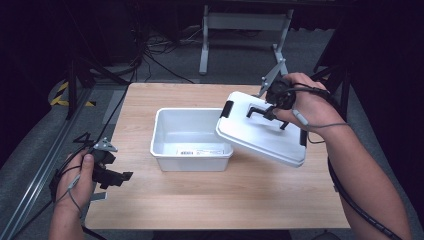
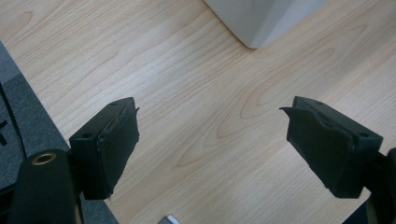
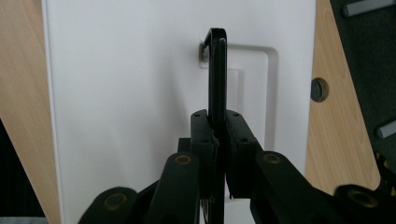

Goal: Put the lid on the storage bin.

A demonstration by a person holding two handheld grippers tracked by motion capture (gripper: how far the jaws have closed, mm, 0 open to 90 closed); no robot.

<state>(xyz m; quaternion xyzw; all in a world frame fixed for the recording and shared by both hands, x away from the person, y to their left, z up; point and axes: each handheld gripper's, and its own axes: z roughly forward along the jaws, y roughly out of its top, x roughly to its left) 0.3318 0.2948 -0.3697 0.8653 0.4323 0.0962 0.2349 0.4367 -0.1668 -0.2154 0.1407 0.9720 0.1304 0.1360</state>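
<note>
A person at a wooden table [image 1: 200,200] carries a white lid [image 1: 260,131] by its black handle [image 1: 260,111], w/ the right gripper [image 1: 272,114] clamped on that handle; in the right gripper view the jaws stand pressed flat against both sides of the upright handle bar [image 3: 216,70]. The lid hangs tilted, its low corner overlapping the right rim of the open white bin [image 1: 191,137], the rest out over the table to the bin's right. Key relation: the bin lies to the left of and below the held lid, and the lid's long axis runs skewed to the bin's, so it looks as if seating it would need a shift leftward plus a turn to square the edges w/ the rim. Black latches show at both of the lid's short ends [image 1: 228,109]. The left gripper [image 1: 119,178] hovers near the table's front-left corner, well apart from the bin, jaws spread wide and empty over bare wood [image 2: 201,116], approx. pointing toward the bin's corner [image 2: 254,23]. The right hand is nearer by far; the left is placed to steady the bin if needed.
</note>
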